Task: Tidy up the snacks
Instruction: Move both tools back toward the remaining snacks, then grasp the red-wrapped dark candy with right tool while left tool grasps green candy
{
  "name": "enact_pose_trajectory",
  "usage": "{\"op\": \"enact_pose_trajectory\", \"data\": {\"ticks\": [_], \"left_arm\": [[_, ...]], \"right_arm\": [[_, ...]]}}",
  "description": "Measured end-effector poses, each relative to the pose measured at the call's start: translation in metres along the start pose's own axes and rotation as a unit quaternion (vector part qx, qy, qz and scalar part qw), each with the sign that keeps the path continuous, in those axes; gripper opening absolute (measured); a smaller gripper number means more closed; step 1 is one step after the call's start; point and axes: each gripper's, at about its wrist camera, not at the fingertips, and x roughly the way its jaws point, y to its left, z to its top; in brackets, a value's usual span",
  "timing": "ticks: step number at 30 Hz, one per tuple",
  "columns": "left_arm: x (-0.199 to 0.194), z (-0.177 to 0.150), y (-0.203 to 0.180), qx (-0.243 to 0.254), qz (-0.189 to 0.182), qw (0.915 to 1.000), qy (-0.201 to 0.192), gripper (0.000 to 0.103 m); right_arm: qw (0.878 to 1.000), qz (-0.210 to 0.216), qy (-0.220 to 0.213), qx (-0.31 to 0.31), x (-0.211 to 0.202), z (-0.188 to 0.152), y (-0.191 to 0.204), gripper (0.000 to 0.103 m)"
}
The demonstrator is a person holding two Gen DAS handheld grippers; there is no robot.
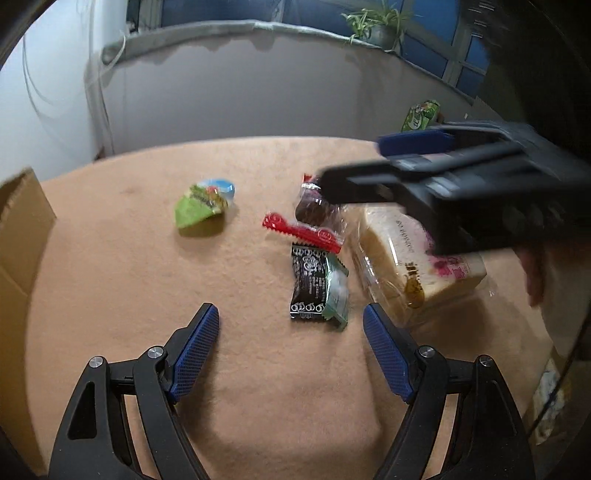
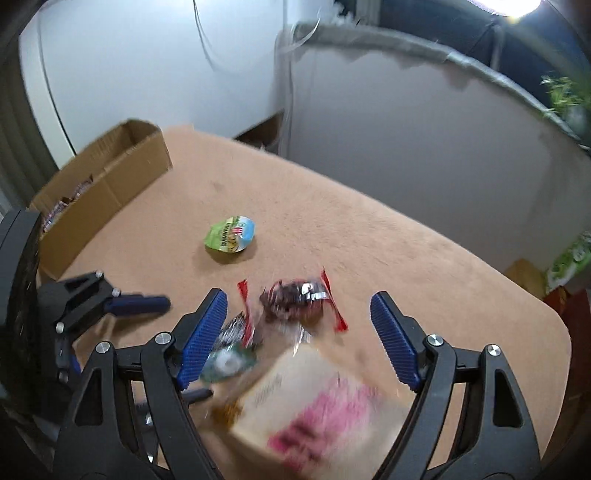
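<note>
Snacks lie on a peach-covered table [image 1: 147, 288]. A bagged bread loaf [image 1: 417, 254] [image 2: 314, 406] sits to the right, with a black packet [image 1: 308, 280] and a pale green packet [image 1: 338, 295] beside it. Farther off are a red wrapper [image 1: 299, 230], a dark snack in clear wrap [image 1: 314, 206] [image 2: 291, 299] and a green lidded cup [image 1: 201, 206] [image 2: 231, 234]. My left gripper [image 1: 291, 312] is open just short of the black packet, holding nothing. My right gripper [image 2: 299, 297] [image 1: 354, 166] hangs open above the bread and the dark snack, blurred, its pads [image 2: 205, 332] touching nothing.
A cardboard box [image 2: 107, 184] [image 1: 22, 229] with packets inside stands at the table's left edge. A green bag [image 1: 421, 114] sits past the far right corner. A potted plant [image 1: 380, 26] stands on the window ledge. A person's hand [image 1: 535, 273] shows at the right.
</note>
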Motion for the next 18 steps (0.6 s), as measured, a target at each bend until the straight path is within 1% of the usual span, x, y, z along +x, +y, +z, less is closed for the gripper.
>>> {"op": "enact_pose_trajectory", "data": {"ticks": [1, 3, 4, 5, 6, 8, 9, 11, 15, 18], "left_arm": [[0.000, 0.001, 0.001, -0.003, -0.004, 1.0000, -0.002, 0.080], [0.000, 0.003, 0.001, -0.006, -0.009, 0.9999, 0.001, 0.080], [0.000, 0.003, 0.001, -0.006, -0.010, 0.9999, 0.001, 0.080], [-0.001, 0.003, 0.000, -0.004, -0.012, 0.9999, 0.002, 0.080], [-0.001, 0.003, 0.000, -0.003, -0.013, 0.9999, 0.003, 0.080], [-0.004, 0.004, 0.002, -0.001, -0.014, 0.9999, 0.003, 0.080], [-0.006, 0.004, 0.003, -0.001, -0.013, 0.9999, 0.002, 0.080], [-0.012, 0.003, 0.007, -0.001, -0.006, 1.0000, -0.005, 0.080], [-0.010, 0.013, 0.012, -0.005, -0.014, 0.9999, -0.009, 0.080], [-0.008, 0.014, 0.001, 0.010, -0.019, 0.9997, -0.008, 0.080]], "right_arm": [[1.000, 0.004, 0.021, -0.007, 0.010, 0.005, 0.000, 0.083], [0.999, 0.009, 0.041, -0.020, 0.021, 0.010, 0.003, 0.083], [0.998, 0.010, 0.053, -0.026, 0.026, 0.012, 0.004, 0.081], [0.998, 0.008, 0.060, -0.027, 0.030, 0.012, 0.004, 0.076], [0.997, 0.009, 0.067, -0.026, 0.032, 0.011, 0.002, 0.060], [0.998, 0.019, 0.064, -0.023, 0.031, 0.008, 0.001, 0.060], [0.998, 0.021, 0.060, -0.020, 0.028, 0.004, -0.001, 0.056], [0.998, 0.023, 0.054, -0.011, 0.021, -0.006, -0.004, 0.055], [0.999, 0.021, 0.036, 0.024, 0.003, -0.037, -0.015, 0.054], [0.998, 0.016, 0.023, 0.053, -0.012, -0.061, -0.023, 0.054]]}}
